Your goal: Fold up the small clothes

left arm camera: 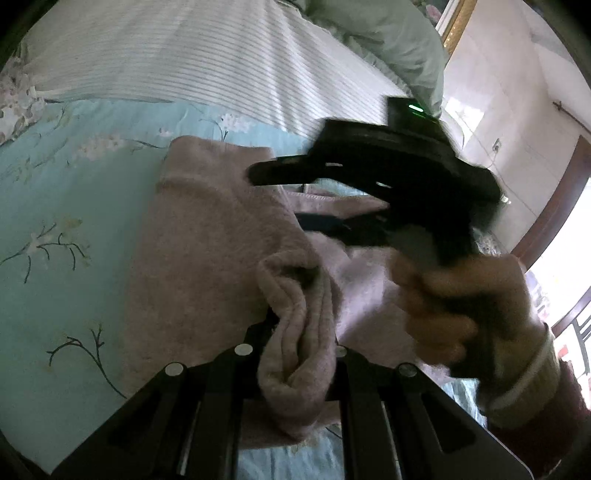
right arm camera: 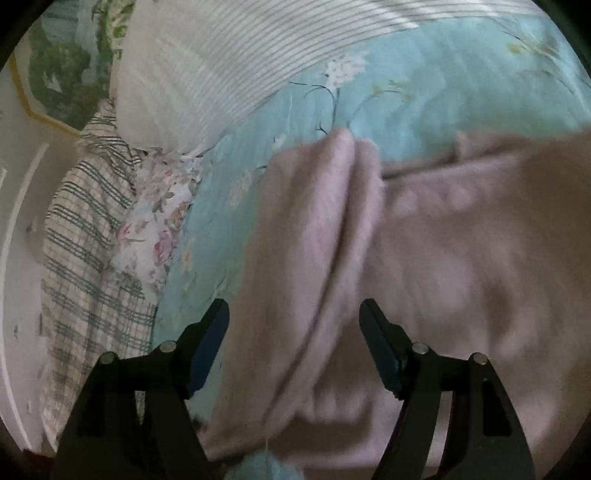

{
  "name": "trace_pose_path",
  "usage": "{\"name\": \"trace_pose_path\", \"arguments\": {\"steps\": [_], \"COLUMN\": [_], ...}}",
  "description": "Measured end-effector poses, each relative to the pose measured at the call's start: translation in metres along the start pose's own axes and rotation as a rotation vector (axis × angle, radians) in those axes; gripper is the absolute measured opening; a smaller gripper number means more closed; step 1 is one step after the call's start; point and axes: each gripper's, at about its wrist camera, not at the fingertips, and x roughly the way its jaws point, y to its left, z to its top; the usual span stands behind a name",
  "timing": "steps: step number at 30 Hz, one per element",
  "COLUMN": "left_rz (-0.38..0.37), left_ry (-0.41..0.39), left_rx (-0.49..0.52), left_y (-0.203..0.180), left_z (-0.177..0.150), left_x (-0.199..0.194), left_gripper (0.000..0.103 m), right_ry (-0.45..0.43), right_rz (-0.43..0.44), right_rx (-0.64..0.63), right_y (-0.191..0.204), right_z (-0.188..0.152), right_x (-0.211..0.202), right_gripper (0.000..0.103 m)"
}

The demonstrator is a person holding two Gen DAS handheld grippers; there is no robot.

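Note:
A small dusty-pink knit garment point(left arm camera: 207, 236) lies on a light blue floral bedsheet point(left arm camera: 55, 206). My left gripper point(left arm camera: 295, 332) is shut on a bunched fold of this pink garment, and the cloth hides the fingertips. In the left wrist view, my right gripper point(left arm camera: 295, 195) hovers over the garment's far part, held by a hand point(left arm camera: 461, 306). In the right wrist view, my right gripper point(right arm camera: 293, 314) stands open above a lengthwise crease of the pink garment point(right arm camera: 424, 258). Its pads touch no cloth.
A white striped pillow point(left arm camera: 184, 55) lies beyond the garment, and a person in a pale green top point(left arm camera: 388, 33) is behind it. A plaid cloth point(right arm camera: 85, 229) and a floral-print cloth point(right arm camera: 155, 221) lie at the bed's left side in the right wrist view.

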Motion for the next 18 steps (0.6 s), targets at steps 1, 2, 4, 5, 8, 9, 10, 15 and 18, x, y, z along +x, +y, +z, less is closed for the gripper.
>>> {"name": "trace_pose_path", "arguments": {"steps": [1, 2, 4, 5, 8, 9, 10, 15, 18], "left_rz": [0.002, 0.005, 0.002, -0.011, -0.082, -0.100, -0.126, -0.200, -0.227], "left_ry": [0.000, -0.001, -0.006, -0.012, -0.036, -0.037, -0.033, 0.048, 0.113], "left_rx": [0.003, 0.004, 0.004, 0.002, 0.027, 0.035, 0.045, 0.081, 0.087], "left_y": [-0.001, -0.001, -0.004, -0.007, -0.032, -0.039, -0.050, -0.105, -0.124], "left_z": [0.000, 0.001, 0.005, 0.009, 0.021, 0.023, 0.025, 0.016, 0.005], "left_x": [-0.001, -0.002, -0.010, -0.015, -0.027, -0.027, -0.026, 0.011, 0.038], "left_gripper": [0.008, 0.008, 0.008, 0.008, 0.008, 0.009, 0.009, 0.009, 0.009], "right_ry": [-0.006, -0.006, -0.025, -0.050, -0.136, -0.158, -0.185, -0.241, -0.225], "right_rz": [-0.031, -0.063, -0.067, -0.065, -0.053, -0.049, -0.050, -0.132, -0.194], "right_rx": [-0.008, -0.021, -0.047, -0.070, -0.162, -0.179, -0.192, -0.152, -0.058], "right_y": [0.004, 0.009, 0.018, 0.025, 0.045, 0.048, 0.049, 0.005, -0.049], "right_z": [0.005, 0.008, 0.014, 0.015, 0.014, 0.014, 0.014, -0.002, -0.019], "right_x": [0.007, 0.013, 0.015, 0.010, -0.026, -0.037, -0.054, -0.106, -0.117], "right_gripper": [0.057, 0.031, 0.022, 0.020, 0.019, 0.019, 0.019, 0.019, 0.019]}}
